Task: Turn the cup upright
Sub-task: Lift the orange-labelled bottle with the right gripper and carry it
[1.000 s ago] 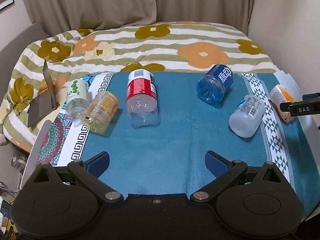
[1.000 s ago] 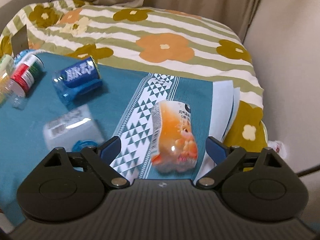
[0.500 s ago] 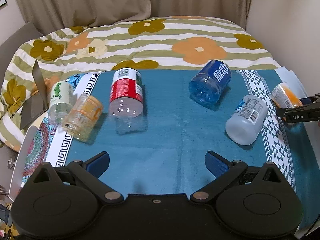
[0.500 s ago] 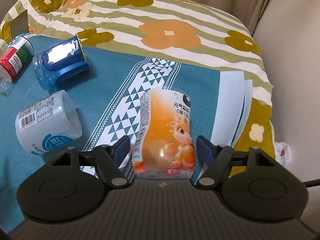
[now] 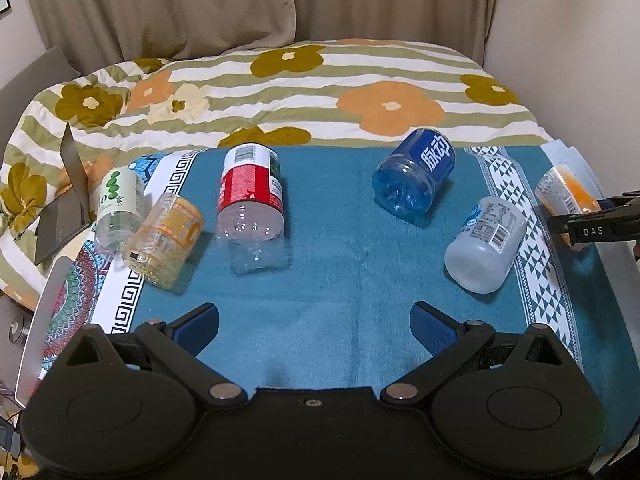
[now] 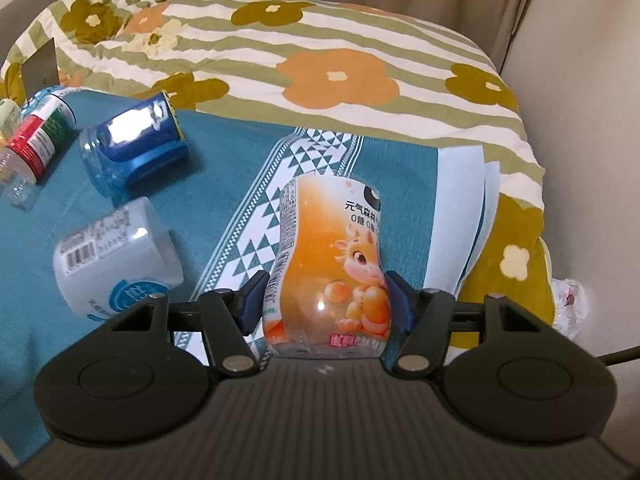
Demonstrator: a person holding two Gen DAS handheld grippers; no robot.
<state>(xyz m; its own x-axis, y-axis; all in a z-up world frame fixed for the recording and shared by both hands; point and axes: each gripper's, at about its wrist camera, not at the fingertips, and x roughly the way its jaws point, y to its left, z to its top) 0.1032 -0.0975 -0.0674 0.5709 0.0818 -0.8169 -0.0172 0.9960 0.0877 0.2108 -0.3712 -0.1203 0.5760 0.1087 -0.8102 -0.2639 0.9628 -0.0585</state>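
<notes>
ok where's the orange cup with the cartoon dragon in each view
Left wrist view: the orange cup lies at the far right edge, on the patterned border of the blue cloth, partly behind the right gripper.
Right wrist view: it fills the lower centre, between the right gripper's blue pads.
Shared landmark: the white barcode cup, lying just left of it in both.

Six cups (image 5: 485,247) lie sideways across the cloth (image 5: 340,280) on the bed (image 5: 320,92)

Bed with floral striped quilt (image 5: 304,92), teal patterned cloth (image 5: 332,264) over it, beige curtains (image 5: 168,8) behind, plain wall (image 6: 580,80) right.
</notes>
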